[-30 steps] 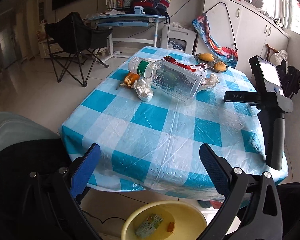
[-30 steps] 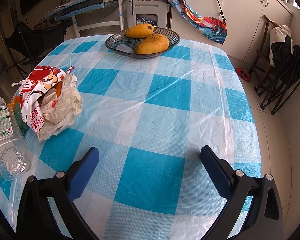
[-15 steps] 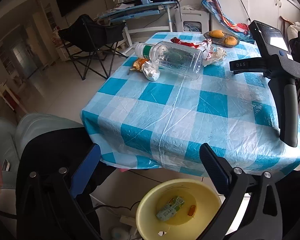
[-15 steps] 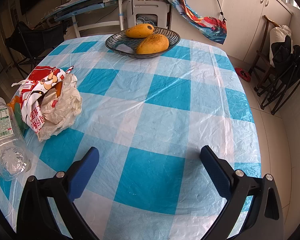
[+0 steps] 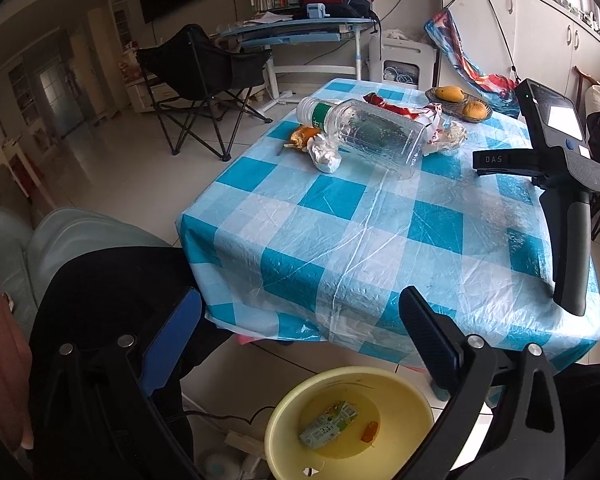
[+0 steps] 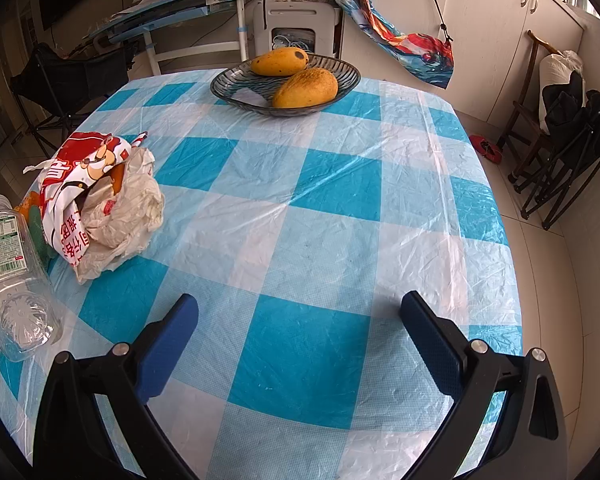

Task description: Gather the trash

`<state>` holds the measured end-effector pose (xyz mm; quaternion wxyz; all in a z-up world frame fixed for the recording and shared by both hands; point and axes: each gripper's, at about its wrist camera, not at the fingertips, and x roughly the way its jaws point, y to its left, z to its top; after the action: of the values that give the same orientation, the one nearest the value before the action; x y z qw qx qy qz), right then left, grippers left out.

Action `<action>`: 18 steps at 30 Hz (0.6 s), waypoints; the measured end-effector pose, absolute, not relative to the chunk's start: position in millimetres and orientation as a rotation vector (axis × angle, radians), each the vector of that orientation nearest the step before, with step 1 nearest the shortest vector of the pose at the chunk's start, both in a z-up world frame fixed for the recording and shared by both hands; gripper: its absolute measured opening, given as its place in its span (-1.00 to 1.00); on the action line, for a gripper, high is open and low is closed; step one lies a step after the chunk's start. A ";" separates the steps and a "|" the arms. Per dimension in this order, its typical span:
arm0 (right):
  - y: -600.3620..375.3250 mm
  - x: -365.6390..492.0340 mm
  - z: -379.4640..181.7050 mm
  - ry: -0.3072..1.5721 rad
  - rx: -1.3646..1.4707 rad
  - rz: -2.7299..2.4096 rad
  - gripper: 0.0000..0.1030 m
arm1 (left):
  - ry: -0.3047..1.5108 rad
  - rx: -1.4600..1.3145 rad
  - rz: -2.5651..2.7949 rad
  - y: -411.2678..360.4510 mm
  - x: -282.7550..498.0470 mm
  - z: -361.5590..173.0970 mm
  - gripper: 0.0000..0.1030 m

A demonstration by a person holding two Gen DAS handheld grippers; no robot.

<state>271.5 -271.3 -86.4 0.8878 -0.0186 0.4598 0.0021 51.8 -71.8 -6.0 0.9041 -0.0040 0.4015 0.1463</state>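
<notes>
- My left gripper (image 5: 300, 340) hangs off the near edge of the bench, its blue-padded fingers (image 5: 172, 332) spread wide and holding nothing, above the round yellow plastic basin (image 5: 404, 396) on the floor.
- That basin already holds a small green drink carton (image 5: 329, 424) and an orange scrap (image 5: 369, 432), so I judge it to be the trash bin.
- My right gripper (image 6: 300, 344) sits low over the blue-and-white checked plastic-covered bench (image 6: 332, 240), fingers likewise spread and empty.
- The remaining trash is bunched at the far left of the bench: a clear plastic bottle with a green label (image 5: 364, 136) lying on its side, a crumpled white tissue wad (image 5: 324, 154) touching it on the near side, an orange peel-like scrap (image 5: 304, 134) behind that, and a red-and-white printed wrapper with crumpled pale paper (image 6: 96, 196) at the bottle's far side.
- I judge the next step is a fresh pick, and the bottle is the obvious target.
- To do it well, I would close across the bottle's body, not its smooth round ends, since it may roll or slip.
- The tissue wad needs a deep, centred pinch.
- I would leave the dark glass dish of 2 yellow mangoes (image 6: 286, 80) alone; it is not trash.
</notes>
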 end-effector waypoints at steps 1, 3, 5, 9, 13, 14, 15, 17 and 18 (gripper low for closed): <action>-271.6 271.6 -86.3 0.956 -0.039 0.004 0.88 | 0.829 0.001 0.302 -72.5 51.1 -6.7 0.87; -271.6 271.6 -86.3 0.956 -0.039 0.004 0.88 | 0.830 0.003 0.279 -72.6 50.0 -8.1 0.87; -271.3 271.5 -86.4 0.956 -0.039 0.004 0.88 | 0.821 -0.020 0.256 -71.7 48.6 -8.3 0.88; -271.7 271.6 -86.3 0.956 -0.039 0.004 0.88 | 0.828 -0.025 0.246 -73.1 48.7 -10.6 0.88; -271.7 271.5 -86.3 0.956 -0.039 0.004 0.88 | 0.832 0.011 0.280 -82.0 56.3 -6.4 0.86; -271.5 271.4 -86.5 0.956 -0.039 0.005 0.88 | 0.838 0.030 0.280 -84.7 58.4 -5.7 0.86; -271.7 271.5 -86.4 0.955 -0.039 0.005 0.88 | 0.839 0.040 0.269 -87.4 60.4 -4.3 0.86; -271.4 271.4 -86.5 0.955 -0.039 0.005 0.88 | 0.833 0.036 0.235 -91.4 63.3 -0.1 0.86; -271.7 271.4 -86.4 0.955 -0.039 0.005 0.88 | 0.832 0.035 0.213 -93.8 65.2 1.3 0.86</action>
<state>271.4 -271.7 -86.4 0.8879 -0.0186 0.4597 0.0022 65.2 -93.8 1.3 0.9091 0.0172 0.4033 0.1034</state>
